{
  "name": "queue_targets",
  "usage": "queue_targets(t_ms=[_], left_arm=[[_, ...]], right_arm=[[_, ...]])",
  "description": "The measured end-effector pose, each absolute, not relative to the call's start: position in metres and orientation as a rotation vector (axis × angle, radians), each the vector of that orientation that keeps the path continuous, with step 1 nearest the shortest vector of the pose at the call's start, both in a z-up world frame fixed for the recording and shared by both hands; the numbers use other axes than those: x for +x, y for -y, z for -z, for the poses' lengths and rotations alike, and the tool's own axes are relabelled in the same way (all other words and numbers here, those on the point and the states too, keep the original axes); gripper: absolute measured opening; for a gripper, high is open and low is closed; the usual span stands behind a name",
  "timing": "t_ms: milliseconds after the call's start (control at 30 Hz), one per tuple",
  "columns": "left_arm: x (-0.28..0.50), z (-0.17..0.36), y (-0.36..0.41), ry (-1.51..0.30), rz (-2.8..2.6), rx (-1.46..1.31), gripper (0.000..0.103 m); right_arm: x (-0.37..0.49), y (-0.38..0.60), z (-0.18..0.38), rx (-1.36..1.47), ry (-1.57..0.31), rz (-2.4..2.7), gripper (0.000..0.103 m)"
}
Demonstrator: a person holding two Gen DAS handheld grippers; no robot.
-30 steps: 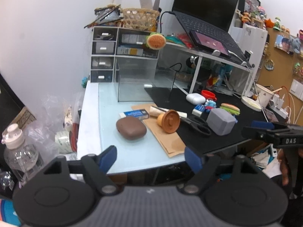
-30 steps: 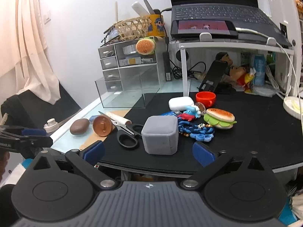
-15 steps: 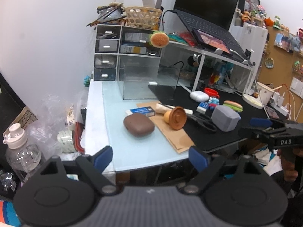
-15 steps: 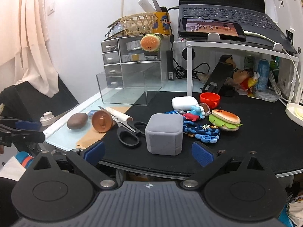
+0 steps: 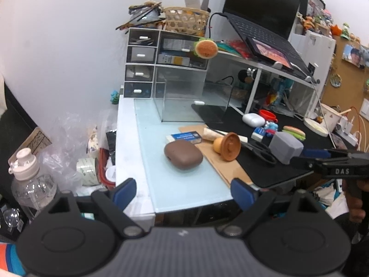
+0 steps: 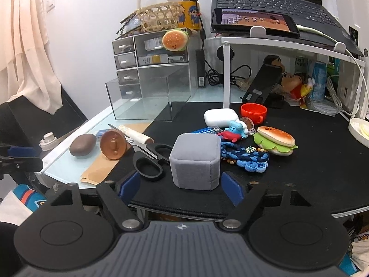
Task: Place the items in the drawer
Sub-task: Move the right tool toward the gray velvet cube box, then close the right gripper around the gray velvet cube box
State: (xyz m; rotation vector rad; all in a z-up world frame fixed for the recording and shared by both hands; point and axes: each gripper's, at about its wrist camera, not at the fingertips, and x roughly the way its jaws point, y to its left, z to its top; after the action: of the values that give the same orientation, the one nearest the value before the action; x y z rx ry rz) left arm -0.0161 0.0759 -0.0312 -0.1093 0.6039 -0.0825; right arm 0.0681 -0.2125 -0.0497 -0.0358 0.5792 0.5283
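A clear drawer [image 5: 191, 101] [image 6: 147, 99] stands pulled out of the small organizer [image 5: 143, 69] at the back of the desk, and I see nothing inside it. A grey velvet box [image 6: 196, 161] [image 5: 286, 146] sits on the black mat, just ahead of my right gripper [image 6: 181, 187] and in line with the gap between its fingers. That gripper is open and holds nothing. My left gripper [image 5: 183, 192] hovers open and empty off the desk's front edge, with a brown case [image 5: 183, 154] [image 6: 83, 144] beyond it on the glass.
An orange round piece [image 5: 227, 145], black scissors [image 6: 150, 161], a white earbud case [image 6: 220, 117], a red cup [image 6: 253, 112], a burger toy [image 6: 274, 139] and a blue braided charm [image 6: 244, 158] lie around. A laptop [image 5: 260, 25] sits on a white riser. A water bottle [image 5: 30, 177] stands left.
The right gripper has come closer to the grey box and its fingers have narrowed a little. The left gripper has drawn back slightly from the desk.
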Motion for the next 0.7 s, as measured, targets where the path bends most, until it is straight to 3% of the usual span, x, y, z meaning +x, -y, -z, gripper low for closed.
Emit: queue_targets(t_ms=[67, 333, 500, 700], left_arm=[[-0.015, 0.032, -0.077, -0.606, 0.082, -0.112, 0.091], [-0.007, 0.035, -0.081, -0.618, 0.070, -0.123, 0.091], [-0.003, 0.037, -0.081, -0.628, 0.066, -0.135, 0.091], [-0.001, 0.039, -0.079, -0.635, 0.065, -0.134, 0.091]], right_arm=[[0.071, 0.211, 0.050, -0.041, -0.583, -0.520, 0.074], [0.085, 0.208, 0.053, -0.046, -0.587, -0.497, 0.072], [0.090, 0.207, 0.055, -0.072, -0.587, -0.469, 0.054], [0.094, 0.209, 0.054, -0.082, -0.593, -0.484, 0.055]])
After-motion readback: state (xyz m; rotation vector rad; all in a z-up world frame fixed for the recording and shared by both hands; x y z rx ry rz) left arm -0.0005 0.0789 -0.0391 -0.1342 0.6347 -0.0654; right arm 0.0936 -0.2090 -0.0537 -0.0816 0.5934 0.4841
